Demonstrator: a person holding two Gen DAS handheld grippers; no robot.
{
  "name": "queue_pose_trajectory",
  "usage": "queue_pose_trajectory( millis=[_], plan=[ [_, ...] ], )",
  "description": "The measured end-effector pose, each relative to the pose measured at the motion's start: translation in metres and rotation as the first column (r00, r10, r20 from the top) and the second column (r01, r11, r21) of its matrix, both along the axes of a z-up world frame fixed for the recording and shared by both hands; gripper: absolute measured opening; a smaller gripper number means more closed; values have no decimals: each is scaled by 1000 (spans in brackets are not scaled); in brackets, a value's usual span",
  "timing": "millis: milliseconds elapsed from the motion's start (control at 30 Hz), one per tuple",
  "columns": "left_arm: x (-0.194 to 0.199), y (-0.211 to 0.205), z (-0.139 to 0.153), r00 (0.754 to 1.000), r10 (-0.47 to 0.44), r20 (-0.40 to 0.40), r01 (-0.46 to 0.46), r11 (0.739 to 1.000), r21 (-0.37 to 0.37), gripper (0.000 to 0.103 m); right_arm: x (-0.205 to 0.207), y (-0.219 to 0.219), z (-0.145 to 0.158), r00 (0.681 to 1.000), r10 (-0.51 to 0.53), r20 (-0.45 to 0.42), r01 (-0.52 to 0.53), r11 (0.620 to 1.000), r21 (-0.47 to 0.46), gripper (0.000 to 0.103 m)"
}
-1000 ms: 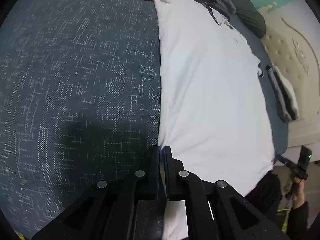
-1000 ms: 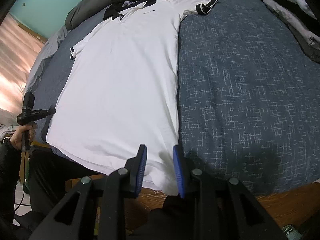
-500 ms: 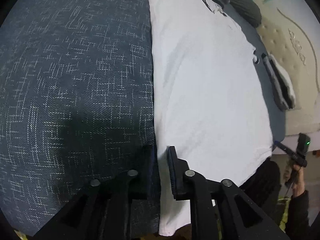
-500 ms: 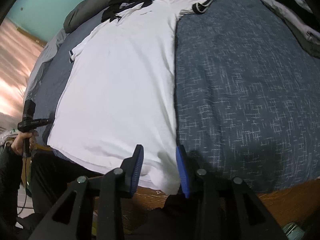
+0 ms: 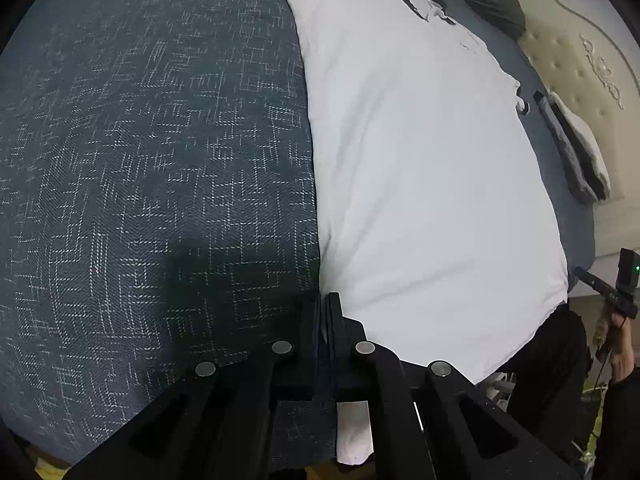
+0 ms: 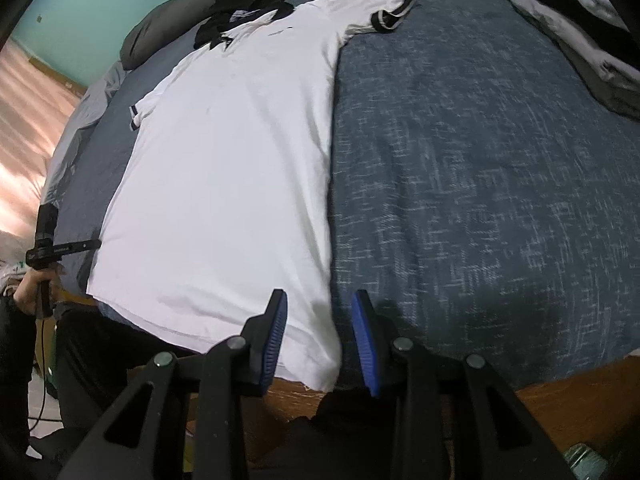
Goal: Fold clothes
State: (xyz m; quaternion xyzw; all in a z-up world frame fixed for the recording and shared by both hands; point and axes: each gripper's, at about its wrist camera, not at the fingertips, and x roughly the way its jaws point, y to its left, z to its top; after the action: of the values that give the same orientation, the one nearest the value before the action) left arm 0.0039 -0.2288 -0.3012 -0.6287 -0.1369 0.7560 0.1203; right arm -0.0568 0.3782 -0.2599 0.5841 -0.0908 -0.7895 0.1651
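A white polo shirt (image 5: 420,168) (image 6: 228,184) with black cuffs and collar lies flat on a dark blue patterned bedspread (image 5: 152,152) (image 6: 460,184), hem at the near bed edge. In the left wrist view my left gripper (image 5: 322,308) is shut on the shirt's left side edge, just above the hem; white cloth shows below the fingers. In the right wrist view my right gripper (image 6: 320,320) is open, its blue pads (image 6: 276,336) straddling the shirt's right bottom corner without pinching it.
Folded clothes (image 6: 568,28) (image 5: 572,152) lie at the bed's right side near a cream headboard (image 5: 580,52). Dark garments (image 6: 240,4) and a grey pillow sit beyond the collar. A hand on a black handle (image 6: 44,252) (image 5: 620,292) shows by the shirt's far bottom corner.
My left gripper opened slightly half a second ago and has shut again on the shirt's edge. My right gripper's pads have spread wider around the shirt's corner.
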Motion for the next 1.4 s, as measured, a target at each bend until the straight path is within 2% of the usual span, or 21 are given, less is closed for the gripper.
queue_pose_trajectory(
  millis=[133, 267, 400, 467, 533, 600, 700, 867, 1000, 1200, 1333, 1400],
  plan=[
    [4, -1, 6, 1000, 3, 4, -3, 1000, -18, 4, 1, 5, -7, 999, -9, 34, 9, 1000, -14, 36],
    [12, -3, 18, 1000, 15, -12, -15, 1000, 8, 4, 1, -1, -17, 998, 11, 66, -11, 1000, -3, 40],
    [32, 6, 35, 999, -36, -28, 37, 999, 38, 6, 3, -11, -10, 999, 36, 29, -36, 999, 18, 40],
    [-18, 18, 38, 997, -72, -27, 73, 997, 38, 8, 4, -17, -4, 999, 49, 5, -49, 998, 29, 40],
    [-16, 26, 40, 995, -93, -26, 94, 995, 46, 11, 7, -33, 0, 993, 117, -8, -117, 992, 53, 40],
    [-1, 36, 42, 995, -102, -21, 104, 993, 56, 14, 11, -55, 5, 978, 206, -16, -204, 975, 84, 40],
    [17, 42, 50, 994, -104, -17, 105, 993, 58, 17, 19, -87, 5, 942, 337, -5, -332, 931, 150, 40],
    [1, 37, 42, 995, -97, -20, 98, 992, 78, 18, 32, -126, -8, 880, 473, 39, -465, 842, 275, 40],
    [-4, 38, 42, 996, -85, -32, 87, 992, 87, 18, 34, -139, -16, 861, 505, 56, -492, 800, 344, 40],
    [-8, 37, 44, 997, -69, -41, 73, 993, 96, 19, 31, -149, -16, 850, 526, 39, -499, 778, 381, 39],
    [-8, 33, 45, 997, -60, -42, 63, 993, 98, 19, 31, -153, -18, 831, 555, 31, -519, 754, 403, 19],
    [-5, 28, 46, 997, -58, -42, 62, 993, 99, 19, 31, -154, -20, 828, 559, 35, -523, 750, 405, 17]
  ],
)
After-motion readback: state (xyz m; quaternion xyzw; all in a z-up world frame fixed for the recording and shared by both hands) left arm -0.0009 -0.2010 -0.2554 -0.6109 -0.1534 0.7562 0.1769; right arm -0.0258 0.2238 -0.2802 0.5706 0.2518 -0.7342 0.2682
